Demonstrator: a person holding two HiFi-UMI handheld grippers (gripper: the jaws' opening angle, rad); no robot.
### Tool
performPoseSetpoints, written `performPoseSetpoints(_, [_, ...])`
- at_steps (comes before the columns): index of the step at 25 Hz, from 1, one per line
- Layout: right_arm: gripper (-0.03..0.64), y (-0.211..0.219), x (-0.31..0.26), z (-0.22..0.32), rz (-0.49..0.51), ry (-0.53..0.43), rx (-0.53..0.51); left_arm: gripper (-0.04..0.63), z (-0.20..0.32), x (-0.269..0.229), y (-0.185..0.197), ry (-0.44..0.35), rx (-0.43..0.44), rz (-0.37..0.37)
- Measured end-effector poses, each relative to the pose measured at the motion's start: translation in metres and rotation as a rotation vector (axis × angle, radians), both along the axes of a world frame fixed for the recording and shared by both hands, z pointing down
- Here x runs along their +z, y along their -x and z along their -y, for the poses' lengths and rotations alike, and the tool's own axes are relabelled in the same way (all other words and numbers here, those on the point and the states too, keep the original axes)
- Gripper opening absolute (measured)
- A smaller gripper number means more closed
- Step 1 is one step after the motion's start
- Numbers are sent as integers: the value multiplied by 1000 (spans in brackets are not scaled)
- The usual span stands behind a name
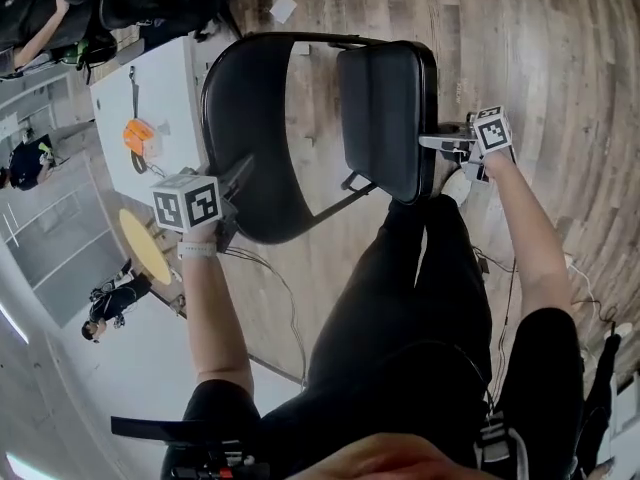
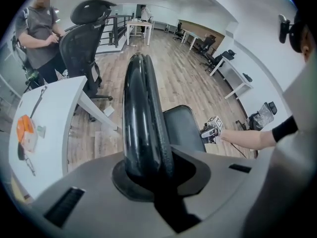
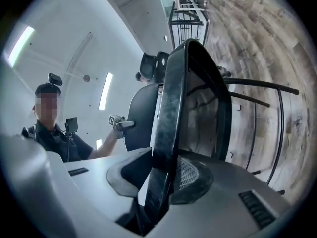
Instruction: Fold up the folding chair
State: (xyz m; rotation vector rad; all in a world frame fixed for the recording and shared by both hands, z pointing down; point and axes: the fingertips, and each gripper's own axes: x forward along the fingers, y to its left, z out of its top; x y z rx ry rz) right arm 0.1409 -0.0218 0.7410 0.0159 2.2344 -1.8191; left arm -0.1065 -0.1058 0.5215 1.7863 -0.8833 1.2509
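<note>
The left tongs (image 2: pixel 148 171) clamp the backrest (image 1: pixel 240 138) of the black padded folding chair (image 1: pixel 300 40), steadying it; the right tongs (image 3: pixel 159 182) pinch its upturned seat (image 1: pixel 385 118), likely to fold it.

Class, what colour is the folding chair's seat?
The seat is black; the head view shows it best.

Folding chair (image 1: pixel 262 183): black, padded, upper centre of head view.
Seat (image 1: pixel 385 118): tipped up on edge.
Backrest (image 1: pixel 240 118): left of seat, close.
</note>
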Motion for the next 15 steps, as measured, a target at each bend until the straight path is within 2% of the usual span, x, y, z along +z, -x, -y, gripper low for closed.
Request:
performPoseSetpoints(4, [107,31,-25,8,-22,-49,-28,54,2,-11,4,-8,1,24])
performPoseSetpoints(10, [104,72,-49,19,-89,-55,-26,54,7,-21,21,-1,20,28])
performPoseSetpoints(15, [103,104,-64,32,-116,-60,1,54,15,-26,49,-2,9,10])
